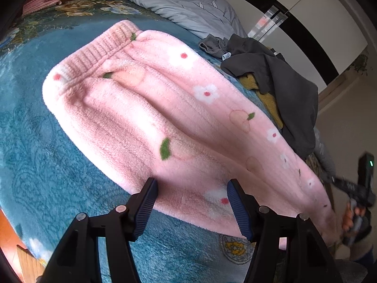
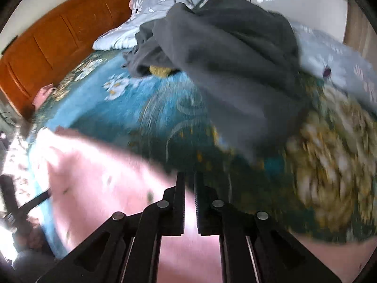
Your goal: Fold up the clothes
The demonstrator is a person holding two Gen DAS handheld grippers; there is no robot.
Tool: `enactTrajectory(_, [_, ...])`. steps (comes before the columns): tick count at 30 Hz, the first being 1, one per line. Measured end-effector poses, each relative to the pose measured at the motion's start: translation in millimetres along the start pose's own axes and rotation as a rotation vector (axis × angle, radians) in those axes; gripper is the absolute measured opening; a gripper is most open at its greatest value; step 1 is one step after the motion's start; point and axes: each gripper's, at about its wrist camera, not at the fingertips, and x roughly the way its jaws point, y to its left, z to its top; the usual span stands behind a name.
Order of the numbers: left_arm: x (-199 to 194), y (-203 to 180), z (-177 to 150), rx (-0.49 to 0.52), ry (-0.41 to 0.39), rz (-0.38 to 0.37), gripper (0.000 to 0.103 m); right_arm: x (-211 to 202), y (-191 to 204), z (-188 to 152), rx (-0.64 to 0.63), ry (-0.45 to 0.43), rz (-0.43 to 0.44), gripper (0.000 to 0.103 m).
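Pink fleece trousers (image 1: 150, 108) with white flowers lie on the blue bed blanket (image 1: 35, 153), waistband at the far end, legs running toward the lower right. My left gripper (image 1: 190, 188) is open just above the near edge of the trousers, touching nothing. My right gripper (image 2: 189, 184) is shut on the leg end of the pink trousers (image 2: 99, 181), which drape under it; the view is blurred by motion. The right gripper also shows in the left wrist view (image 1: 353, 202) at the leg end.
A pile of dark grey clothes (image 2: 223, 54) over a yellow garment (image 2: 160, 70) lies on the bed beyond the trousers. Light blue pillows (image 1: 188, 7) sit at the head. A folded pink cloth (image 1: 40, 3) lies by the wooden headboard (image 2: 47, 37).
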Motion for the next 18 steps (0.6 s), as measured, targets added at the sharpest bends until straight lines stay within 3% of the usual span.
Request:
enactTrajectory(2, [-1.1, -1.3, -1.9, 0.006, 0.005, 0.009, 0.067, -6.0, -7.7, -21.8, 0.003, 0.033, -0.012, 0.018])
enactTrajectory(6, [-2.6, 1.3, -5.1, 0.001, 0.017, 0.023, 0.067, -2.3, -33.1, -45.0, 0.041, 0.052, -0.087, 0.019])
enactTrajectory(11, [-6.7, 3.0, -9.2, -0.022, 0.032, 0.049, 0.067, 20.3, -92.6, -40.7, 0.265, 0.029, -0.122, 0.019])
enactTrajectory(15, [-13.3, 4.5, -13.7, -0.028, 0.033, 0.055, 0.067, 5.6, -99.0, -46.8, 0.332, -0.012, -0.075, 0.019])
enactTrajectory(18, [-19.5, -3.4, -9.0, 0.001, 0.011, 0.045, 0.067, -25.1, -88.5, -65.6, 0.293, -0.047, -0.087, 0.022])
